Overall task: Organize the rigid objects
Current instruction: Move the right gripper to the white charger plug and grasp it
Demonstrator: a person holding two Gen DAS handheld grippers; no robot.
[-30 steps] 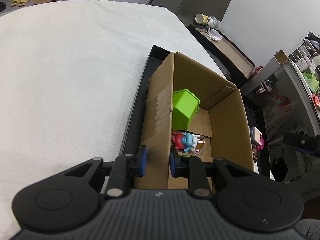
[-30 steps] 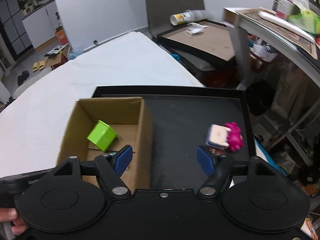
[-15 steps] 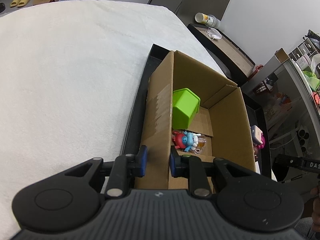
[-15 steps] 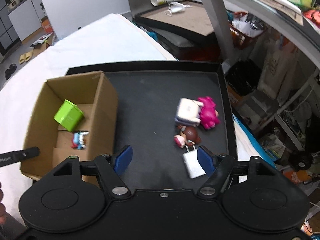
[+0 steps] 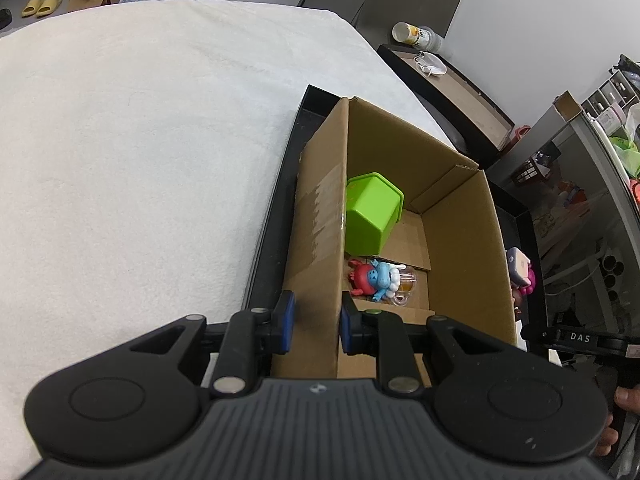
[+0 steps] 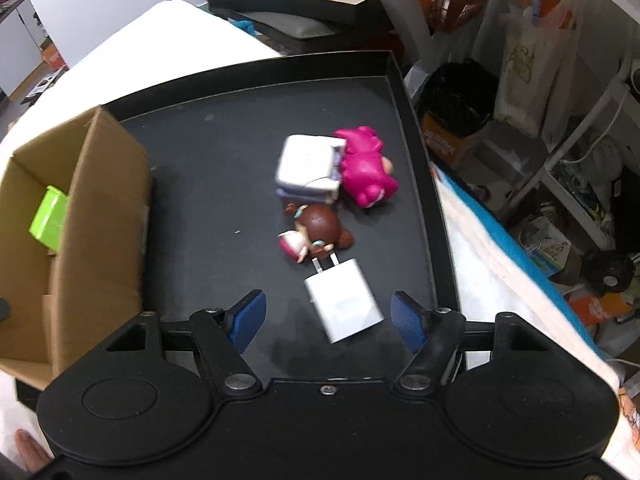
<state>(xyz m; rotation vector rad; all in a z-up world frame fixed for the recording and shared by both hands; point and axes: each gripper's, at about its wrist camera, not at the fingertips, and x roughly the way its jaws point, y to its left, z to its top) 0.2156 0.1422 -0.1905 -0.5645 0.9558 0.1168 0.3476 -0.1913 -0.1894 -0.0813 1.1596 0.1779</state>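
Sorting was partway done: a green cup [image 5: 372, 212] and a small red-and-blue figure [image 5: 376, 278] already lay inside the cardboard box [image 5: 460, 240], which stood at the left side of the black tray [image 6: 224, 160]. The left gripper [image 5: 316, 316] had its pads clamped on the box's near wall, apparently steadying it. Four pieces remained loose toward the tray's right edge: a white charger [image 6: 344, 300], a brown-haired doll [image 6: 316, 232] touching its prongs, a white block [image 6: 308, 168] and a pink toy [image 6: 366, 172] pressed against it. The right gripper [image 6: 326, 316] hung over the charger with its jaws apart; they had just been closing a little, the charger lying between them, no pad yet on it. The step in hand looked like picking up the charger. Next would call for lowering until the pads flanked its flat sides, closing firmly, and lifting clear of the doll before carrying it to the box.
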